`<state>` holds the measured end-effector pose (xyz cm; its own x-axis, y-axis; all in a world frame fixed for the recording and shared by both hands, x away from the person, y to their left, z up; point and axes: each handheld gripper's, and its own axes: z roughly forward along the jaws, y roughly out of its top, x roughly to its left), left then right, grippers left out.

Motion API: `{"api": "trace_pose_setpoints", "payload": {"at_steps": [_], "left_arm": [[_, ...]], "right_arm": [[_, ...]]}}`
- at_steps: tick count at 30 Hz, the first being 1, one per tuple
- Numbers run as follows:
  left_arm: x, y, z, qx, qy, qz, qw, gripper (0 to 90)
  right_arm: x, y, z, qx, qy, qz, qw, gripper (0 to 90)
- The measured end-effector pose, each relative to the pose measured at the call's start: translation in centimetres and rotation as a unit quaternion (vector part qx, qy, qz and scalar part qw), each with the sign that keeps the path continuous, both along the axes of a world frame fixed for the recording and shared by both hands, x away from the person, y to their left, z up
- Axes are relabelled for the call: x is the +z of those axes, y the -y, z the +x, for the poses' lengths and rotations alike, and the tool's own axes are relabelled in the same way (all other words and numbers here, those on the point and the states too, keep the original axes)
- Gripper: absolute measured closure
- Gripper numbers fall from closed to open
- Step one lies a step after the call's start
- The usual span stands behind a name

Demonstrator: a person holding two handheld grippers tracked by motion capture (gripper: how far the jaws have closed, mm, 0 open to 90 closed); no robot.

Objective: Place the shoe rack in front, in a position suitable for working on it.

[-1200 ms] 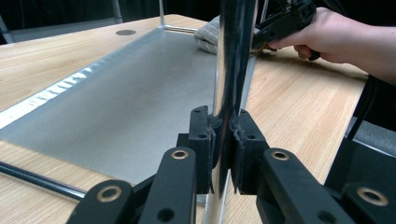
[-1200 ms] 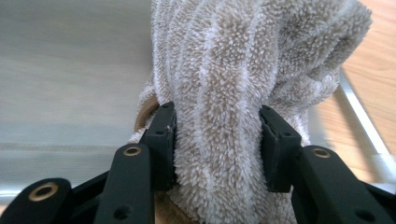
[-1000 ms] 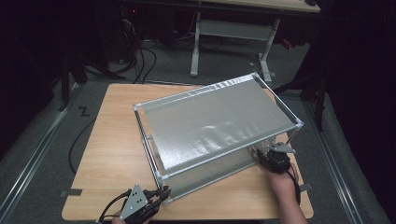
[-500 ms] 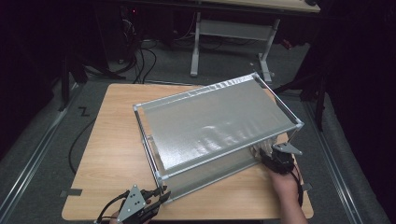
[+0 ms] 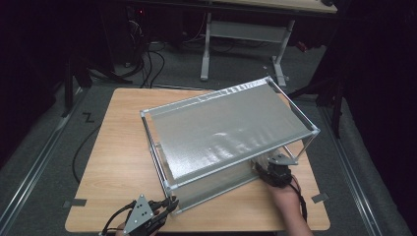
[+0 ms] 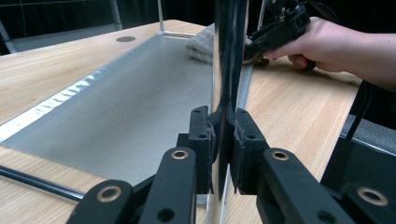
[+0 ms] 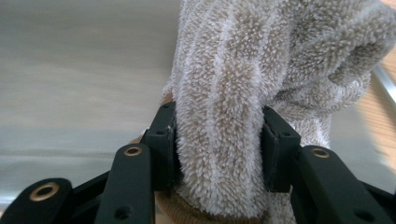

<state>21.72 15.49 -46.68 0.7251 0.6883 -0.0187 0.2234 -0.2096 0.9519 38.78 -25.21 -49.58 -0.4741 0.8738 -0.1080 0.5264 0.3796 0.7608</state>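
A chrome wire rack (image 5: 226,128) with two grey shelves stands on the wooden table (image 5: 118,147). My left gripper (image 5: 167,204) is at its near left corner, shut on the upright chrome corner post (image 6: 229,56); its pads (image 6: 201,135) clamp the post from both sides. My right gripper (image 5: 260,169) reaches in at the rack's right end, over the lower shelf (image 6: 140,98). It is shut on a bunched beige terry cloth (image 7: 243,84), its jaws having just been closing on it. The cloth (image 6: 201,44) rests on the lower shelf's far corner.
The rack sits at an angle and takes up most of the table's right half. Bare wood lies to its left and along the front edge. A cable runs over the floor on the left, and a white-legged desk (image 5: 246,29) stands behind the table.
My right hand has shifted a little to the left with the cloth, further under the top shelf. The left gripper has stayed on the post.
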Motion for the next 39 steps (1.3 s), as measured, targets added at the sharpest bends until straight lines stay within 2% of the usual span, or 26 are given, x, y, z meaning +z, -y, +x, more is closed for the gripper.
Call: {"api": "trace_pose_setpoints", "payload": {"at_steps": [6, 7, 8, 10, 12, 13, 15, 18, 19, 21, 22, 24, 25, 26, 30, 31, 35, 39], "left_arm": [[0.0, 0.1, 0.0, -0.001, 0.001, -0.001, 1.0000, 80.1], [0.0, 0.1, 0.0, -0.002, 0.001, 0.000, 1.0000, 80.2], [0.0, 0.1, 0.0, -0.002, 0.002, 0.000, 1.0000, 80.2], [0.0, 0.1, 0.0, -0.001, 0.002, -0.001, 1.0000, 80.2], [-0.1, 0.1, 0.0, -0.001, 0.002, -0.001, 1.0000, 80.2], [-0.1, 0.1, 0.0, -0.001, 0.002, -0.002, 1.0000, 80.2], [-0.1, 0.1, 0.0, -0.001, 0.002, -0.002, 1.0000, 80.2], [-0.1, 0.1, 0.0, 0.000, 0.002, -0.004, 1.0000, 80.2], [-0.1, 0.1, 0.0, 0.000, 0.002, -0.004, 1.0000, 80.2], [-0.1, 0.1, 0.0, 0.000, 0.002, -0.005, 1.0000, 80.2], [-0.1, 0.1, 0.0, 0.000, 0.002, -0.005, 1.0000, 80.2], [-0.1, 0.1, 0.0, 0.000, 0.002, -0.005, 1.0000, 80.2], [-0.1, 0.1, 0.0, 0.000, 0.002, -0.005, 1.0000, 80.2], [-0.1, 0.1, 0.0, 0.000, 0.002, -0.005, 1.0000, 80.2], [-0.1, 0.1, 0.0, 0.001, 0.002, -0.005, 1.0000, 80.2], [-0.1, 0.1, 0.0, 0.001, 0.002, -0.004, 1.0000, 80.2], [-0.1, 0.1, 0.0, 0.001, 0.002, -0.005, 1.0000, 80.1], [-0.1, 0.2, 0.0, 0.000, 0.002, -0.005, 1.0000, 80.2]], "right_arm": [[0.0, -4.5, -1.8, 0.065, -0.014, 0.005, 0.9978, 56.1], [-0.1, -5.3, -2.0, 0.089, -0.007, 0.002, 0.9960, 56.1], [-0.1, -5.9, -2.3, 0.089, -0.012, 0.004, 0.9959, 56.1], [-0.1, -7.4, -2.9, 0.113, -0.014, 0.005, 0.9935, 56.2], [-0.1, -9.0, -3.7, 0.117, -0.025, 0.008, 0.9928, 56.3], [-0.1, -10.5, -4.4, 0.149, -0.020, 0.008, 0.9887, 56.3], [-0.1, -11.1, -4.7, 0.157, -0.020, 0.009, 0.9874, 56.4], [-0.2, -13.4, -6.1, 0.174, -0.031, 0.016, 0.9841, 56.5], [-0.2, -14.0, -6.2, 0.196, -0.018, 0.015, 0.9803, 56.9], [-0.2, -15.3, -7.0, 0.212, -0.018, 0.014, 0.9770, 57.1], [-0.3, -15.9, -7.3, 0.233, -0.014, 0.020, 0.9722, 57.1], [-0.2, -16.8, -8.1, 0.234, -0.027, 0.027, 0.9714, 57.1], [-0.2, -17.5, -8.4, 0.266, -0.022, 0.040, 0.9629, 57.2], [-0.2, -17.8, -8.6, 0.263, -0.021, 0.030, 0.9641, 57.2], [-0.1, -19.3, -9.8, 0.295, -0.032, 0.045, 0.9540, 57.9], [-0.1, -19.5, -10.0, 0.299, -0.029, 0.045, 0.9529, 57.9], [-0.2, -19.5, -9.9, 0.301, -0.027, 0.045, 0.9521, 57.7], [-0.2, -19.4, -9.9, 0.294, -0.023, 0.036, 0.9547, 57.5]]}}
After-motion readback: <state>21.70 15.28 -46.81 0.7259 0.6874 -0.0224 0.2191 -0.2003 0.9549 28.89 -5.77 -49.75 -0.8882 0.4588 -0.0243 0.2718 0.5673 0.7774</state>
